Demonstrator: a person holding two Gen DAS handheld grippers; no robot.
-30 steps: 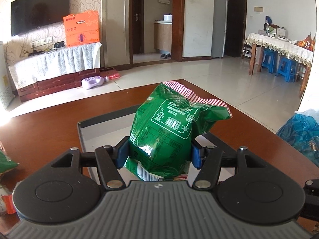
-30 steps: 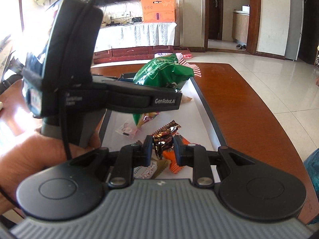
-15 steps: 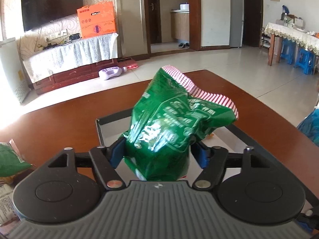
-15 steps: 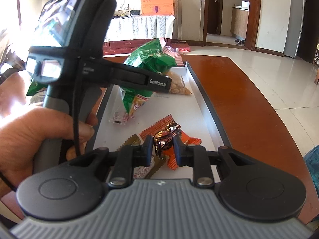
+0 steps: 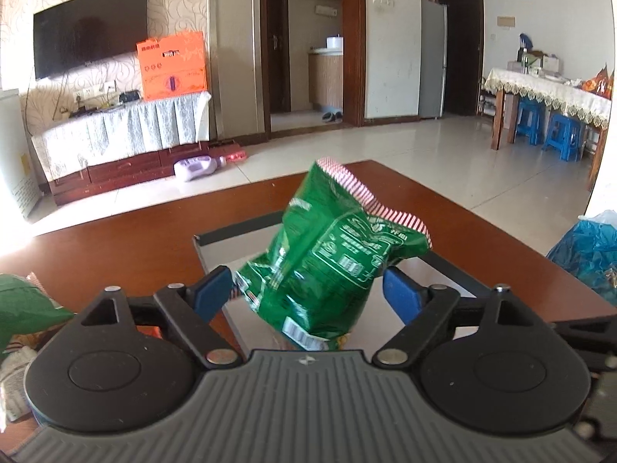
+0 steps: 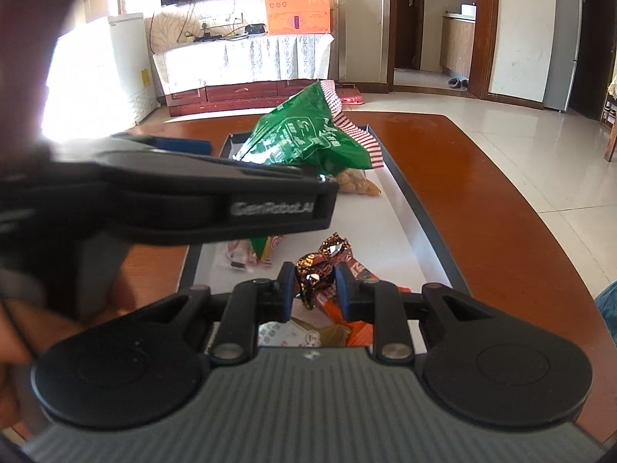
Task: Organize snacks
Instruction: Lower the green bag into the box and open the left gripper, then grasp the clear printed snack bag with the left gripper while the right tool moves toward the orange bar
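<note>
The left gripper [image 5: 308, 289] was opening its jaws, so the green bag [image 5: 331, 258] stood free between them over the tray [image 6: 405, 247], likely to stay there. The right gripper [image 6: 314, 291] held a brown candy [image 6: 314, 274] tightly above the same tray.

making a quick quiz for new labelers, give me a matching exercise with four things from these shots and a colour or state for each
Things:
1. left gripper
2. right gripper
3. green snack bag
4. tray

States:
a. shut on a brown foil candy
b. lies on the wooden table, snacks inside
c. jaws opening, pads clear of the bag between them
d. tilted, red-and-white striped top edge

Pairs: 1-c, 2-a, 3-d, 4-b
</note>
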